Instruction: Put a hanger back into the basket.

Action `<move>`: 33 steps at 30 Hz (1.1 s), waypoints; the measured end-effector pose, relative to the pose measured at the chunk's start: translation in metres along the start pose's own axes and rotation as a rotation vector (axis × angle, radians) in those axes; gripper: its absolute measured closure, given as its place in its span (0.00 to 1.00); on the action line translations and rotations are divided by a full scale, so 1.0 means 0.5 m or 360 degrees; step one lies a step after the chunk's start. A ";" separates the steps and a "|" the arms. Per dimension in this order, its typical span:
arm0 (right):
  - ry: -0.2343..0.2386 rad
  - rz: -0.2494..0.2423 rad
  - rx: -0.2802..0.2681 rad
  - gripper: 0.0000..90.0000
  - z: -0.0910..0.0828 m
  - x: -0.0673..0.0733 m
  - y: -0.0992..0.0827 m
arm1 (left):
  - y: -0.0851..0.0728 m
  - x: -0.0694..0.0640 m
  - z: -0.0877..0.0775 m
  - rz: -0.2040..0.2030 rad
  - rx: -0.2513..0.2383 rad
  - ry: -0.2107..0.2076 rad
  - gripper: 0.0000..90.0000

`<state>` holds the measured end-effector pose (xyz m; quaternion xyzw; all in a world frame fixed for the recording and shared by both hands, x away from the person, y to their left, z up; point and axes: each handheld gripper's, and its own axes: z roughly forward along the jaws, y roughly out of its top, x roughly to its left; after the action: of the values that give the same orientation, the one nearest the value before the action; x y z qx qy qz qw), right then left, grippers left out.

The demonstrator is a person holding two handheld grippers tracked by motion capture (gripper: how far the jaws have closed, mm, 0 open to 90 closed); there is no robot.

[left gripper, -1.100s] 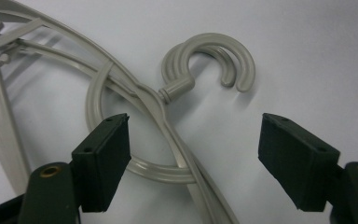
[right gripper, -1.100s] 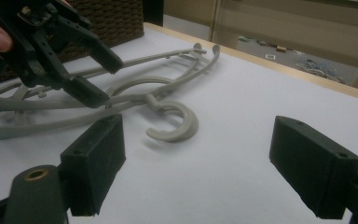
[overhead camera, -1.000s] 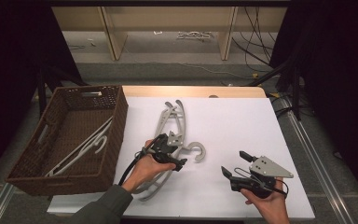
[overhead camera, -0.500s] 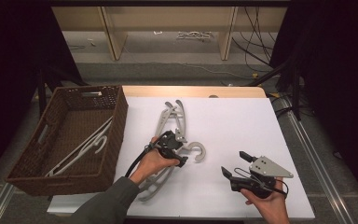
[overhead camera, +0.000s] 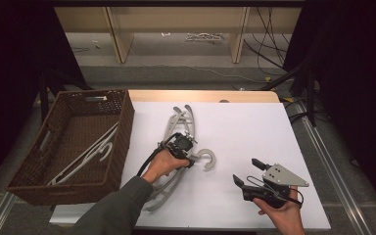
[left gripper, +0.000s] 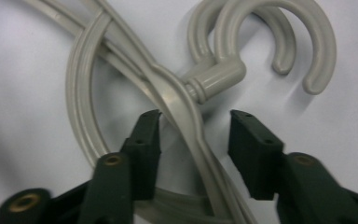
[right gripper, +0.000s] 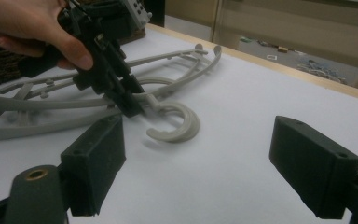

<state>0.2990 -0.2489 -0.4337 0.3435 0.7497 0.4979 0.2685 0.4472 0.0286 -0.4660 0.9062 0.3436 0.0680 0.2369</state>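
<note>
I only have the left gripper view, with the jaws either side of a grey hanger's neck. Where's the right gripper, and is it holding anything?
Observer: The right gripper is off to the right of the grey hangers, open, with nothing between its jaws.
Operator: Is there anywhere to put the hangers?
Observer: A brown wicker basket sits to their left, with white hangers inside.
Operator: How does my gripper look from outside?
Observer: The left gripper tilts down onto the neck beside the hook. Its jaws have just been closing with the hanger between them, but they aren't clamped.
</note>
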 end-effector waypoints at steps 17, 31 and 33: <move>-0.0005 0.0005 -0.0001 0.21 0.000 0.000 -0.001 | -0.001 0.037 -0.017 -0.0288 -0.0009 -0.0177 0.77; -0.0010 0.0013 -0.0002 0.22 0.000 0.001 0.000 | -0.003 0.038 -0.024 -0.0311 0.0003 -0.0185 0.78; -0.0005 -0.0008 0.0002 0.22 -0.001 -0.001 -0.001 | -0.003 0.041 -0.025 -0.0298 -0.0005 -0.0172 0.77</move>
<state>0.2990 -0.2496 -0.4339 0.3427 0.7504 0.4961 0.2708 0.4583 0.0477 -0.4565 0.8722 0.4132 -0.0030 0.2618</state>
